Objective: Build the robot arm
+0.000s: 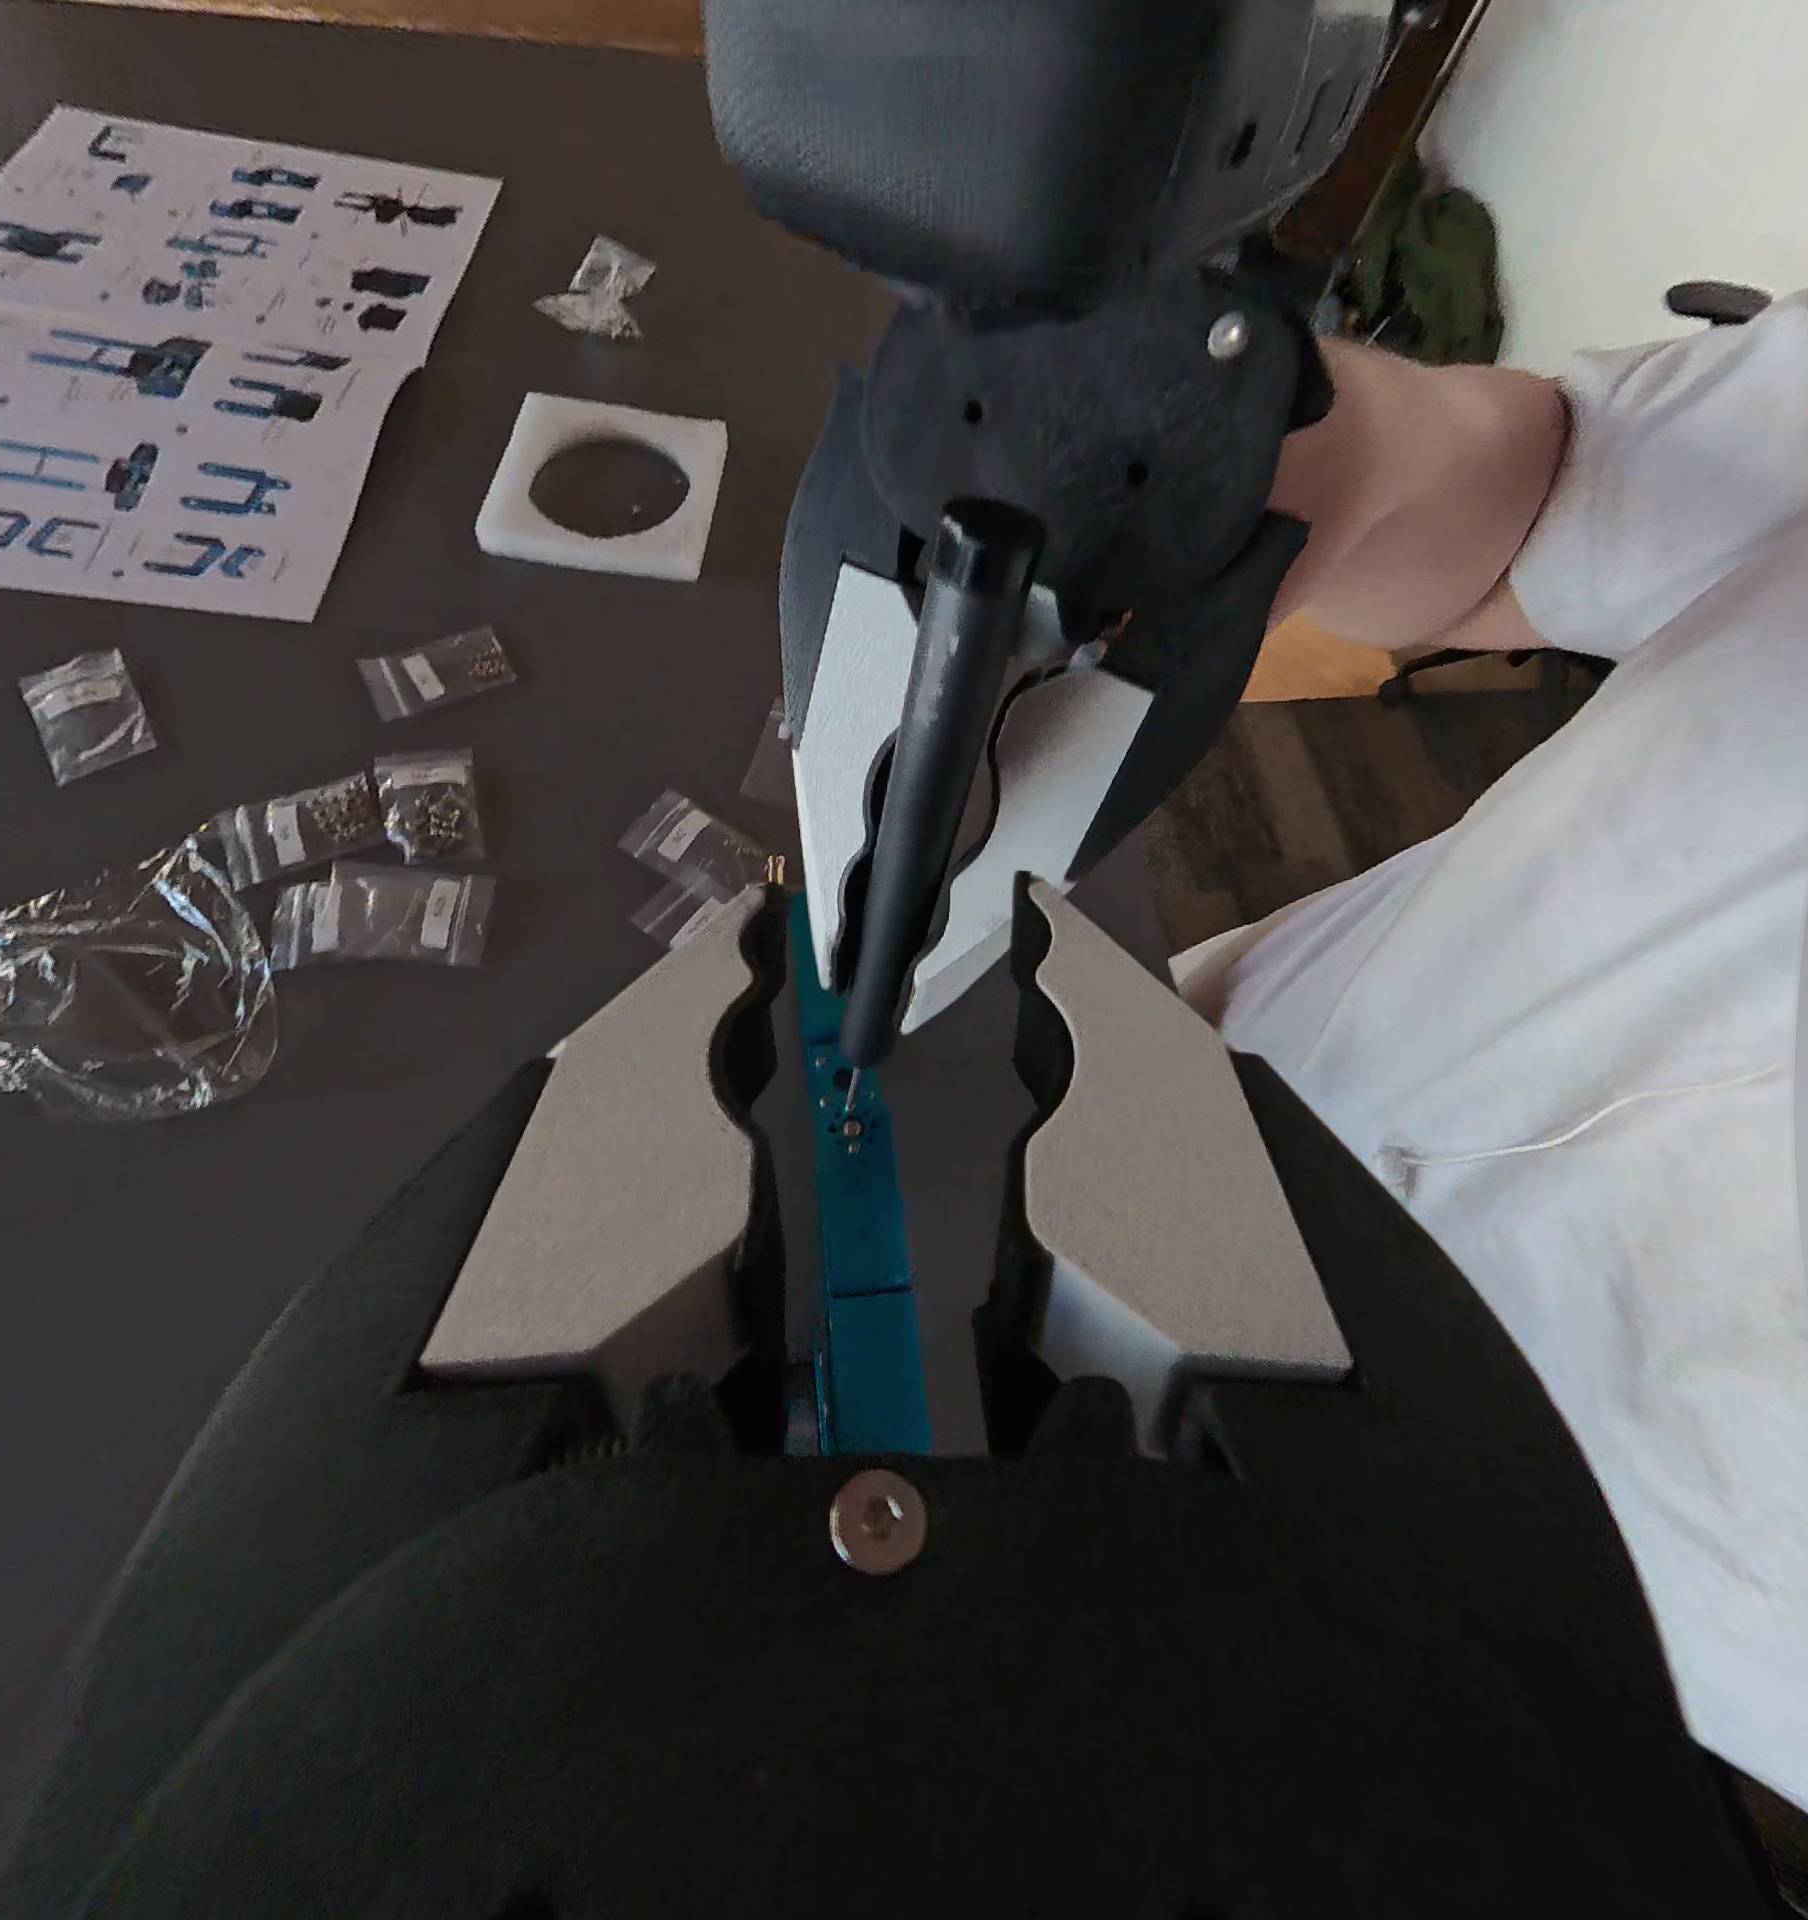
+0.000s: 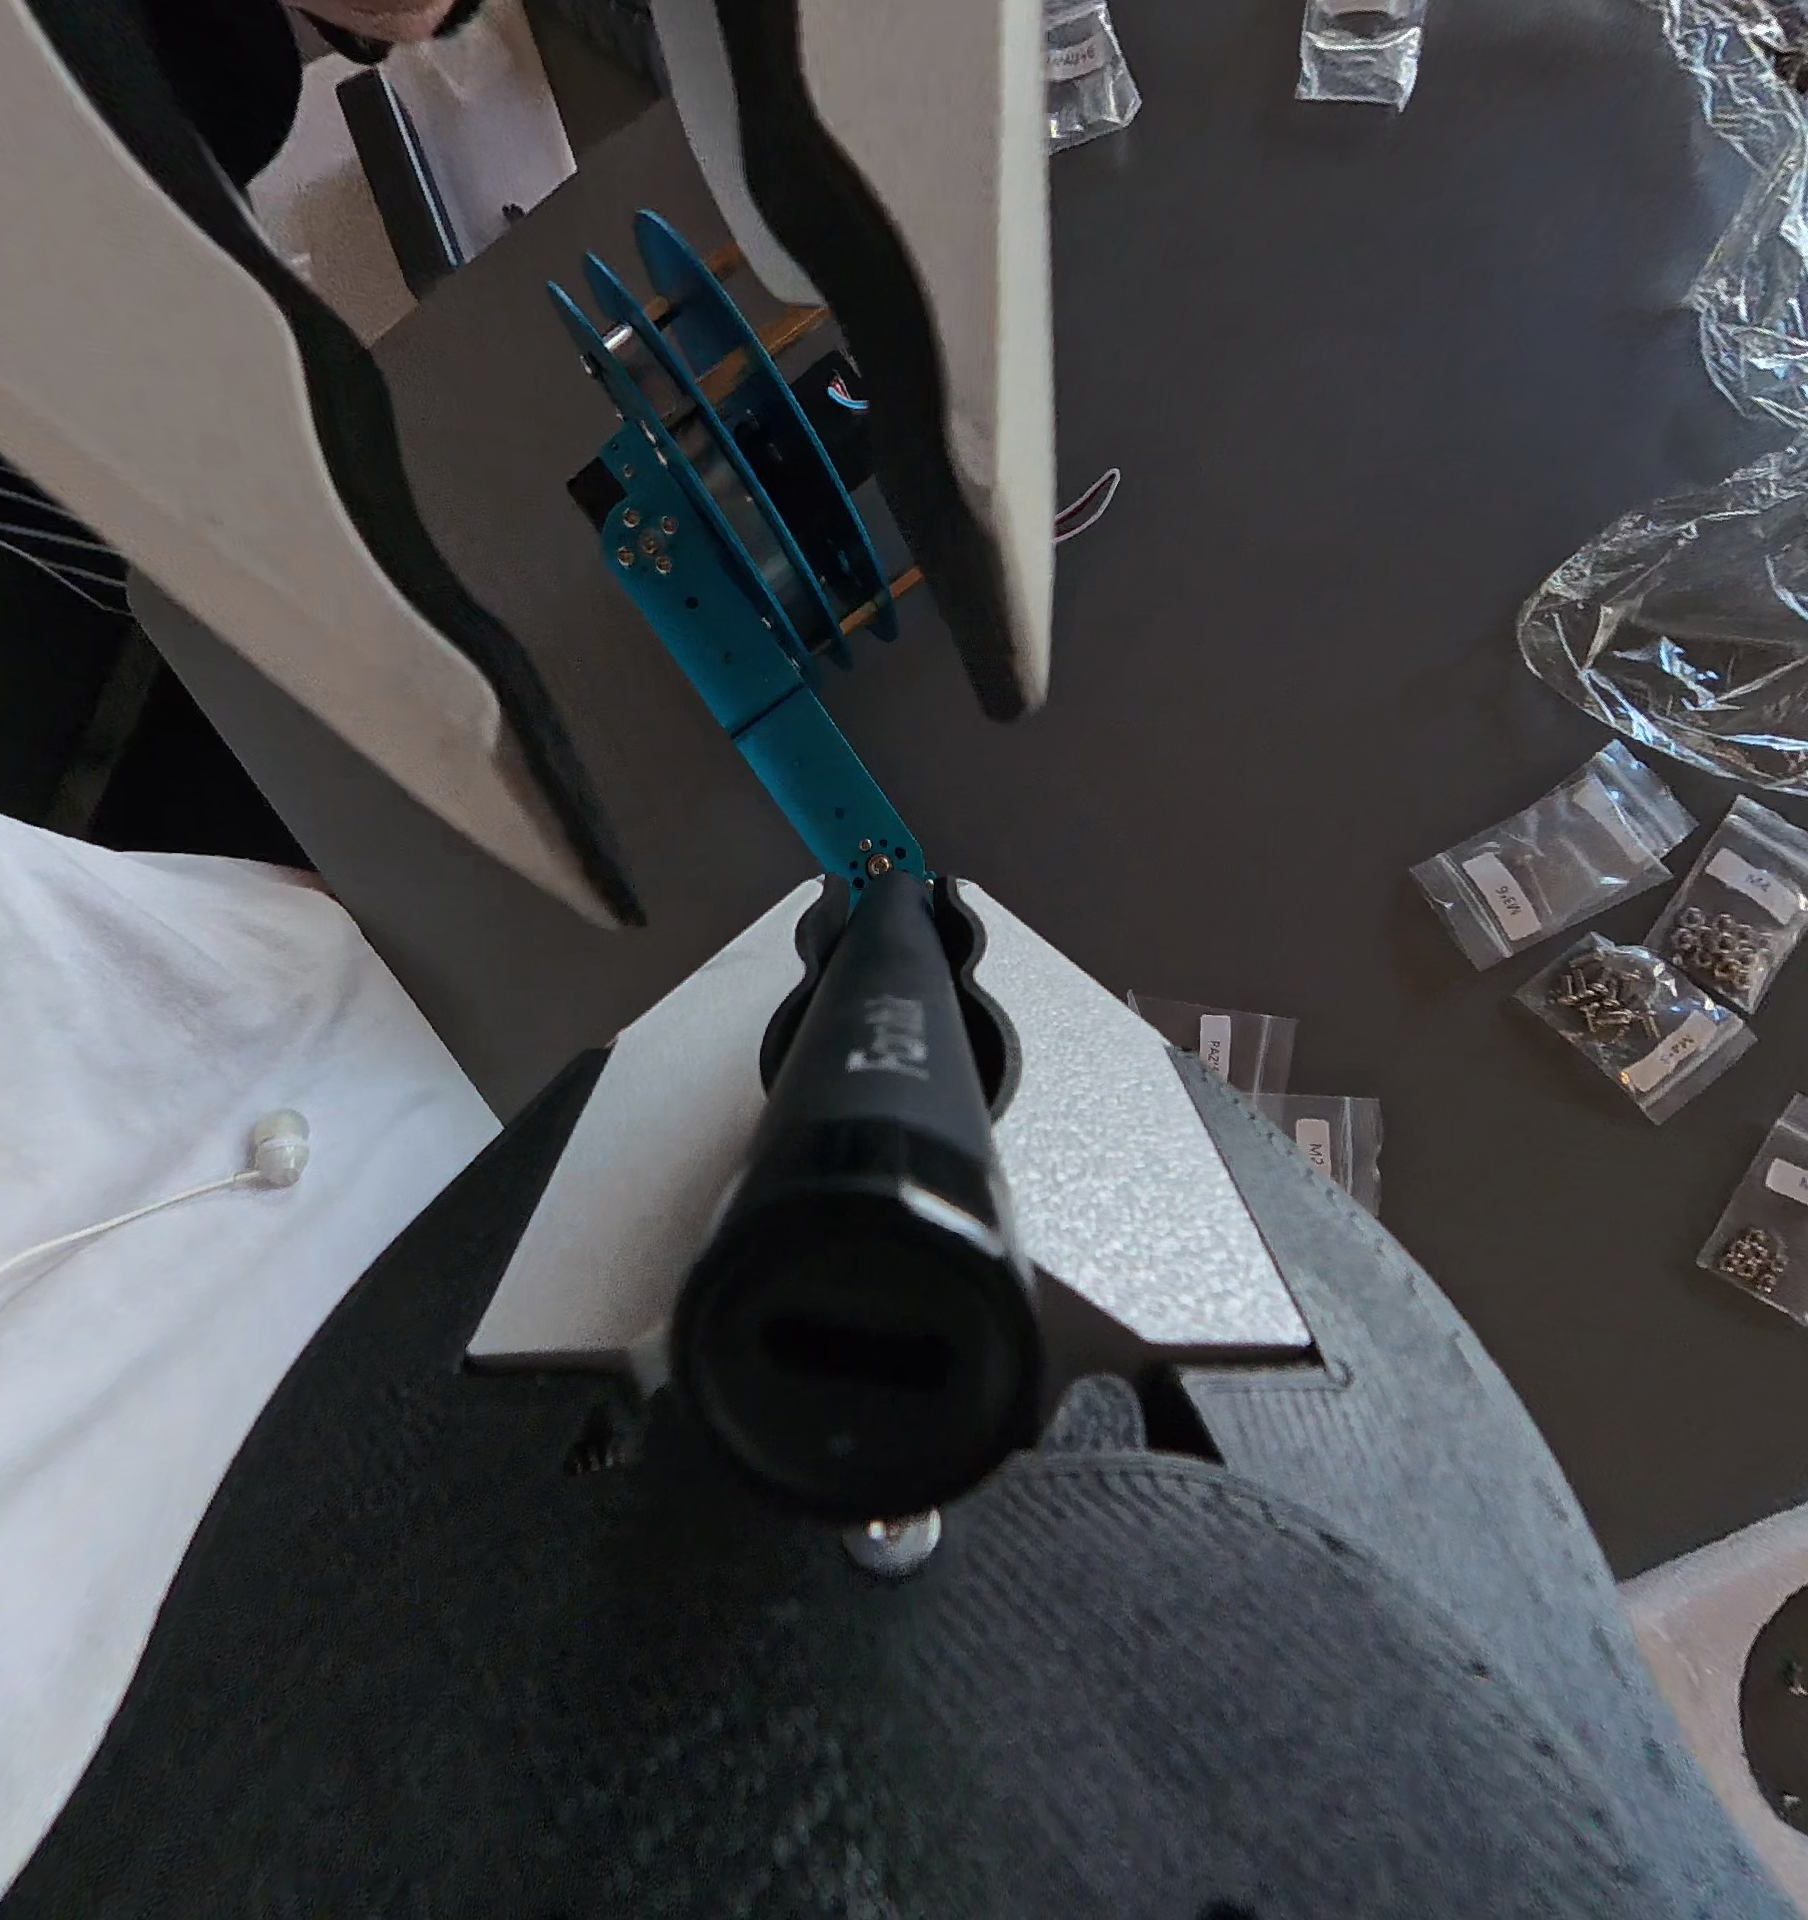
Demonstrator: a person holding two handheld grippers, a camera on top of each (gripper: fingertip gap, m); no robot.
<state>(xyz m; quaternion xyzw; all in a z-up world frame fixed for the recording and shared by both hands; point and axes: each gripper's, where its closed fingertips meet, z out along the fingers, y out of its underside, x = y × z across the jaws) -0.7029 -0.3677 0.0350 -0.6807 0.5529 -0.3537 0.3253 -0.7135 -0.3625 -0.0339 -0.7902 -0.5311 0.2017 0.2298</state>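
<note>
On the bench [image 1: 256, 1299], toward twelve o'clock: clamping black screwdriver [image 2: 879, 1049] in right tool [image 2: 889, 891], tip just beside screw [image 1: 853, 1125] on blue bracket [image 1: 864, 1226]; flanking bracket with left tool [image 1: 895, 899] gaping, gripping nothing; possibly risking tip slipping off unheld bracket.

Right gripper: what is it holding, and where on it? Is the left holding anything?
The right gripper is shut on a black screwdriver, clamped along its tapered handle. The left gripper is open around the blue metal bracket, its fingers clear of it.
</note>
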